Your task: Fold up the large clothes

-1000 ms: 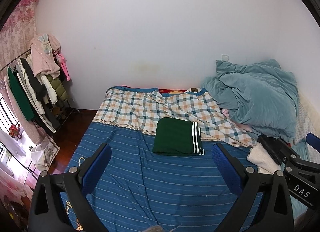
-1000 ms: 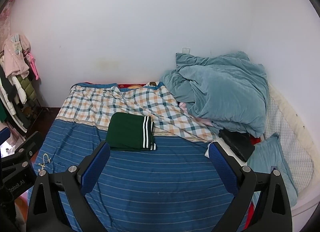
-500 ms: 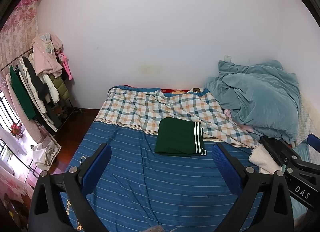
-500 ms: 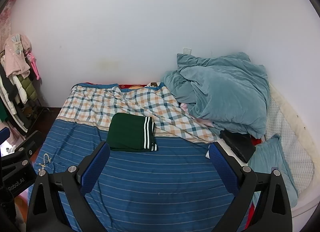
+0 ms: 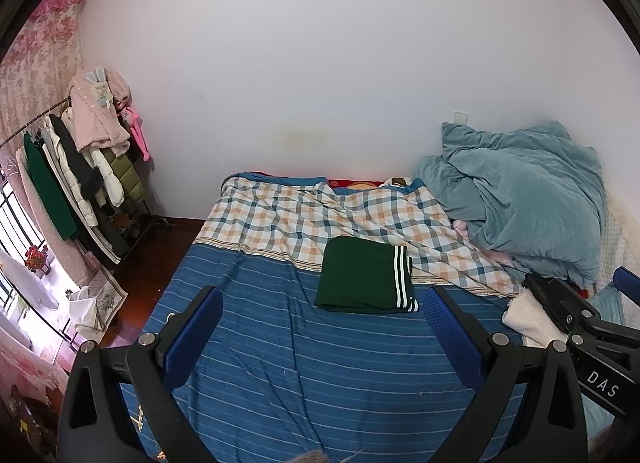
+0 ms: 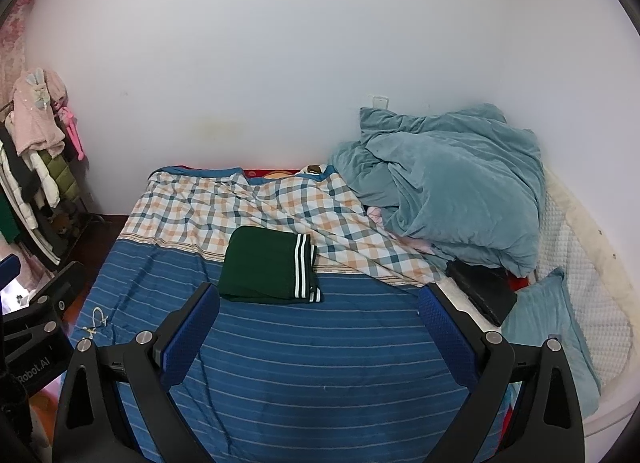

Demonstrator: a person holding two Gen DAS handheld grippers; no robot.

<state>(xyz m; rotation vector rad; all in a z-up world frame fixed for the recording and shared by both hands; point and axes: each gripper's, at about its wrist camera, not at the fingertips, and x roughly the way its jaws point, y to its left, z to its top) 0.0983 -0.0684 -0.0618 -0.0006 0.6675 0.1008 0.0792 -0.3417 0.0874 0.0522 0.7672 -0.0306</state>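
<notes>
A dark green garment [image 5: 362, 275] with white stripes on its right edge lies folded in a neat rectangle on the blue striped bedsheet [image 5: 340, 375]. It also shows in the right wrist view [image 6: 266, 265]. My left gripper [image 5: 322, 327] is open and empty, held above the near part of the bed, short of the garment. My right gripper [image 6: 318, 327] is open and empty too, at a similar distance from it. Each gripper's body shows at the edge of the other's view.
A checked sheet [image 5: 320, 219] covers the far half of the bed. A rumpled teal duvet [image 6: 452, 183] is piled at the right, with a black object [image 6: 480, 291] and a teal pillow [image 6: 548, 319] near it. A clothes rack [image 5: 80, 183] stands at the left.
Both grippers have drawn back and risen slightly from the bed; the folded garment sits a little farther away. The garment itself has not moved.
</notes>
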